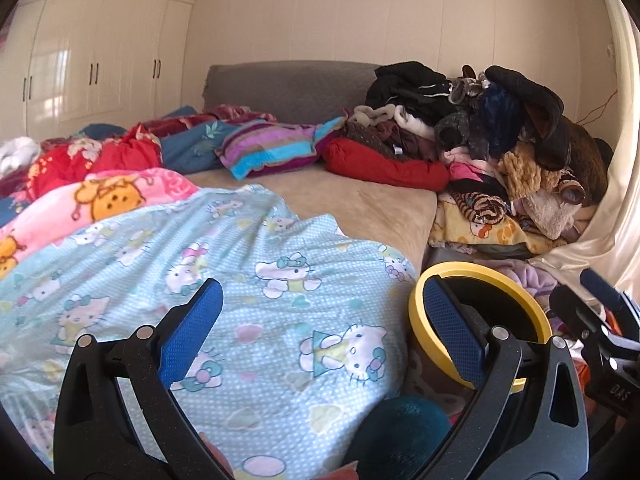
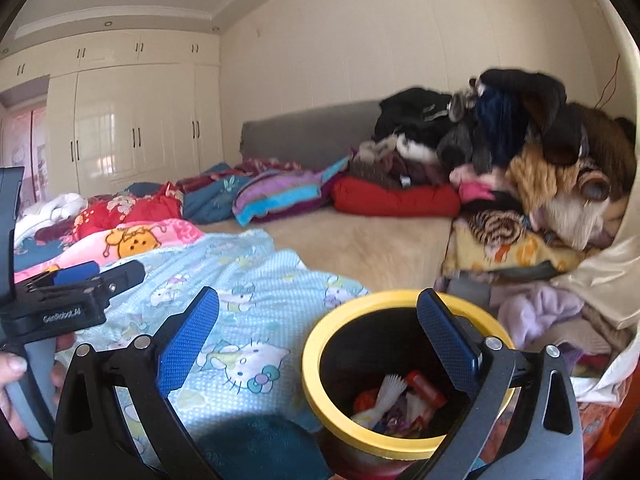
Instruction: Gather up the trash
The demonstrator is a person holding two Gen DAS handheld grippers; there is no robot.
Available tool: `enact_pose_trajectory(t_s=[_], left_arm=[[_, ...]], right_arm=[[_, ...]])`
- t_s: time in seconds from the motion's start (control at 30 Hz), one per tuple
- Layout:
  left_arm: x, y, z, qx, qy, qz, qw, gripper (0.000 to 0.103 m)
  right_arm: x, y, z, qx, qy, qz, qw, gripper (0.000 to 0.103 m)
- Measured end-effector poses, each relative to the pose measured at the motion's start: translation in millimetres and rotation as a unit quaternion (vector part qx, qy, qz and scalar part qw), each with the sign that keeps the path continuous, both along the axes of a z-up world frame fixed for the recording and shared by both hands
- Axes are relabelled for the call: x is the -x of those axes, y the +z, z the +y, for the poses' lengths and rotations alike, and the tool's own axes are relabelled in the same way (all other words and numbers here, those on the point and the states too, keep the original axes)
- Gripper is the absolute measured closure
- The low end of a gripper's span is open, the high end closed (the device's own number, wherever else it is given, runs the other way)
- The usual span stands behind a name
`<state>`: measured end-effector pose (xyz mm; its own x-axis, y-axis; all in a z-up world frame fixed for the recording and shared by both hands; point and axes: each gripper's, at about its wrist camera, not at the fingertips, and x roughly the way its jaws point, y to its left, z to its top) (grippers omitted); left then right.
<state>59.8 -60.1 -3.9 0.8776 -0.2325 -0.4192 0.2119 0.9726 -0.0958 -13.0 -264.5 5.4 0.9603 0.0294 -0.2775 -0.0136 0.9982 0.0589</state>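
A bedroom with a cluttered bed, seen from two hand-held grippers at its near edge. The right gripper (image 2: 318, 334) stands with its blue-padded jaws spread wide and nothing between the pads; its right finger crosses in front of the yellow rim of a black bin (image 2: 320, 380) that sits just beside the bed. Inside the bin lies the collected trash (image 2: 396, 400): a white plastic fork-like piece, red and orange wrappers and other small scraps at the bottom. The left gripper (image 1: 324, 334) is likewise wide open and empty, held over a light blue cartoon-cat blanket (image 1: 248, 280), with the bin's yellow rim (image 1: 536, 312) behind its right finger. From the right wrist view the left gripper shows at the left edge, a hand (image 2: 12, 372) wrapped around its grey handle.

Across the bed, a pink blanket (image 1: 120, 196) with orange cartoon figures lies beside the blue one, followed by red floral bedding and a striped purple and turquoise pillow (image 1: 268, 150). A red cushion (image 1: 384, 166) rests against a tall heap of clothes (image 1: 500, 136) piled in the far right corner, dark garments on top. A grey headboard (image 1: 288, 88) stands behind, and cream wardrobes (image 1: 100, 60) line the left wall. A cream curtain hangs at the far right.
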Motion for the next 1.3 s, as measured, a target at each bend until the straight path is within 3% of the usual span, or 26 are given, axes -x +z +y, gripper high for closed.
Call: enact_pose_trajectory(t_s=[0.23, 1.3], left_arm=[[22.6, -9.5, 12.2, -0.011, 0.007, -0.022, 0.9997, 0.011], [28.5, -17.9, 20.7, -0.007, 0.016, -0.024, 0.9996, 0.011]], right_arm=[[15.5, -5.9, -2.0, 0.018, -0.034, -0.035, 0.999, 0.006], [10.9, -17.3, 9.4, 0.009, -0.017, -0.010, 1.000, 0.006]])
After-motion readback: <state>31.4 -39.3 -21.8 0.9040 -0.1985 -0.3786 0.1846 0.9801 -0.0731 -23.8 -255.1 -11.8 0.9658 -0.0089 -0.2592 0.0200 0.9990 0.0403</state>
